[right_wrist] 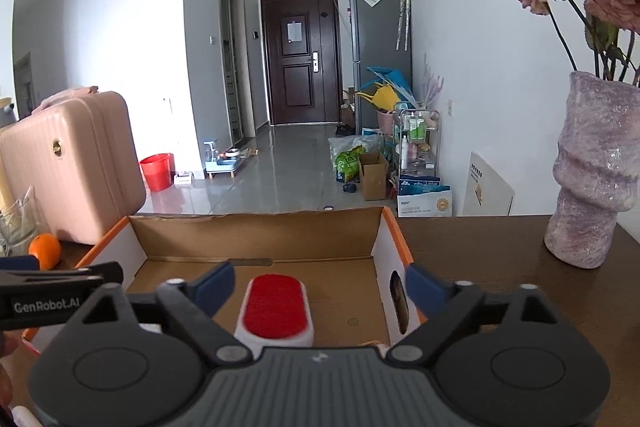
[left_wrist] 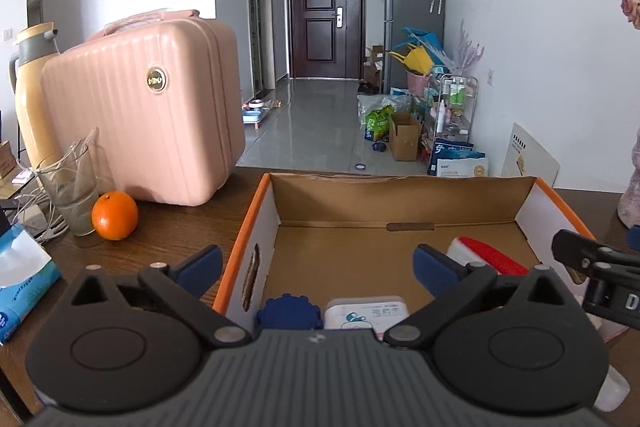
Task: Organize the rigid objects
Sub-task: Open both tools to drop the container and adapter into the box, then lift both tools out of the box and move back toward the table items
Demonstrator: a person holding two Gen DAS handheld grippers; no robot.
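A: What is seen in the cardboard box (left_wrist: 256, 215)?

B: Three things are counted, left to right: one blue ridged lid (left_wrist: 289, 311), one white flat case (left_wrist: 366, 311), and one lint brush (right_wrist: 274, 307), white-bodied with a red felt pad. All are lying on the box floor at the near end.

A: How are the grippers held?

B: The left gripper (left_wrist: 318, 261) is spread wide and released, with nothing pressed between its blue pads. The right gripper (right_wrist: 320, 287) is likewise opened, the brush lying below and apart from its fingers.

A: And outside the box?

B: One orange (left_wrist: 115, 215) and one pink suitcase (left_wrist: 140, 107) are placed to the left; one vase (right_wrist: 592, 171) stands to the right.
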